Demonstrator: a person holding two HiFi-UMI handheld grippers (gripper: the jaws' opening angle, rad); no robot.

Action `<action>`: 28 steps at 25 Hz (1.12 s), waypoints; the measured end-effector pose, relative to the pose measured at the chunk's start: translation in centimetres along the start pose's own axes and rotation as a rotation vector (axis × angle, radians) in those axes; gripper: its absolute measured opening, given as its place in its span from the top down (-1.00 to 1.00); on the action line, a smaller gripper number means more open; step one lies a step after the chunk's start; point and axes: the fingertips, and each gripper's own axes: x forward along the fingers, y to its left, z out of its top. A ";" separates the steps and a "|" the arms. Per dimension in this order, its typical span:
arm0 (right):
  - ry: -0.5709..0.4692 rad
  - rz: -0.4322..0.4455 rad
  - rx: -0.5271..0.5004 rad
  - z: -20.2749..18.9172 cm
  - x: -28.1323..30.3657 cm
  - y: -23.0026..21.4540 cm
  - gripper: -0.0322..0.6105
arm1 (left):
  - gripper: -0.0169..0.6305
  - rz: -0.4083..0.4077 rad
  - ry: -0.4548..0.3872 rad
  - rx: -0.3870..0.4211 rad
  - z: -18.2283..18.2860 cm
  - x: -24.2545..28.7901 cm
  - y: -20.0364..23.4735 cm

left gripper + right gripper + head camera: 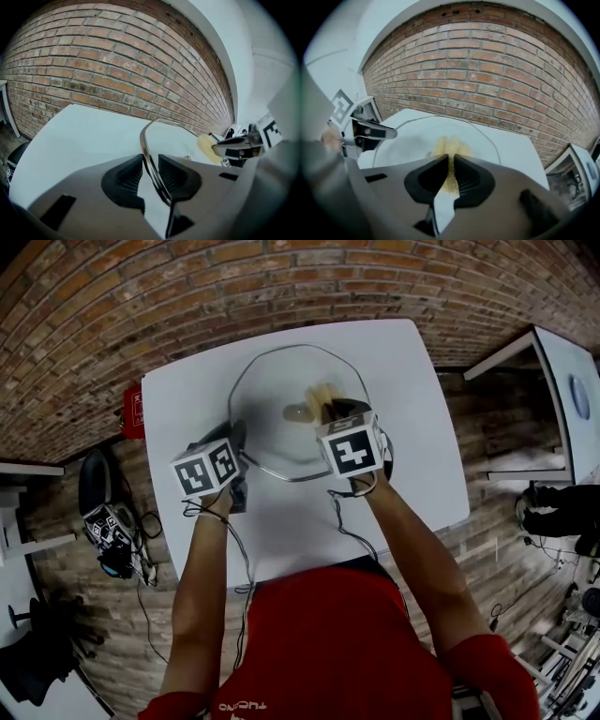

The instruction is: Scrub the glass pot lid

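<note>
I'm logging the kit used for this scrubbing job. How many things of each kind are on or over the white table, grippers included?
Glass pot lid: 1
Yellow sponge: 1
Grippers: 2 (left gripper clamped on the lid's rim, right gripper clamped on the sponge)
Total: 4

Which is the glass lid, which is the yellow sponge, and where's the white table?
glass lid (270, 395): head view, clear glass near its left rim.
yellow sponge (450, 145): right gripper view, its far end against the lid.
white table (417, 427): head view, bare top right of the lid.
</note>
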 end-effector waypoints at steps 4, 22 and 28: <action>-0.026 0.198 0.036 -0.2 -1.2 7.8 0.74 | 0.60 0.007 -0.004 -0.002 0.0 0.0 -0.1; 0.072 0.127 -0.029 -4.7 -0.9 6.3 0.74 | 0.60 0.011 -0.006 -0.004 -0.1 -0.2 0.1; 0.082 0.063 0.007 -6.0 -1.7 2.6 0.74 | 0.60 0.014 -0.002 -0.001 -0.2 -0.2 0.1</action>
